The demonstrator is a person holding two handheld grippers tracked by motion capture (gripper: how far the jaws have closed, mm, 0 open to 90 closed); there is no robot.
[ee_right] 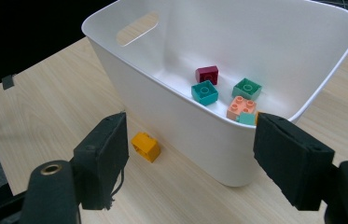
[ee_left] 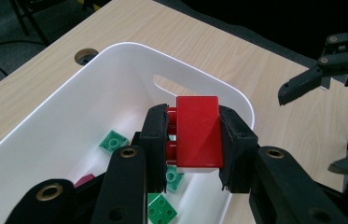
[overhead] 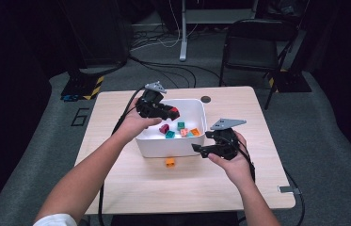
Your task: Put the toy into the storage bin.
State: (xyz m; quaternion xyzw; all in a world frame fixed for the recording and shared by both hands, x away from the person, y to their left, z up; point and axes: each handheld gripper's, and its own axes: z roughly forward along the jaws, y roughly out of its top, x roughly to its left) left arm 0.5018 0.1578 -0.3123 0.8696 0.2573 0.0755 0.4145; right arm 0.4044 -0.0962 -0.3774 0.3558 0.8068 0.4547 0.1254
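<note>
Above, the left hand-held gripper (overhead: 172, 112) was clamped on a red brick (ee_left: 198, 131), holding it over the white bin (overhead: 148, 145) on the bench (overhead: 116, 113). The right hand-held gripper (overhead: 200, 149) sat just beside the bin, jaws apart and empty. A yellow brick (ee_right: 145, 146) lay on the bench against the bin's wall.

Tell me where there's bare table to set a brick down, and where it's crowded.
Free: the table left of the white bin, and the near strip between the two forearms. Also the far right corner. Crowded: inside the bin, where bricks cluster, and under the bin's near wall, where the orange brick lies by the right gripper.
</note>
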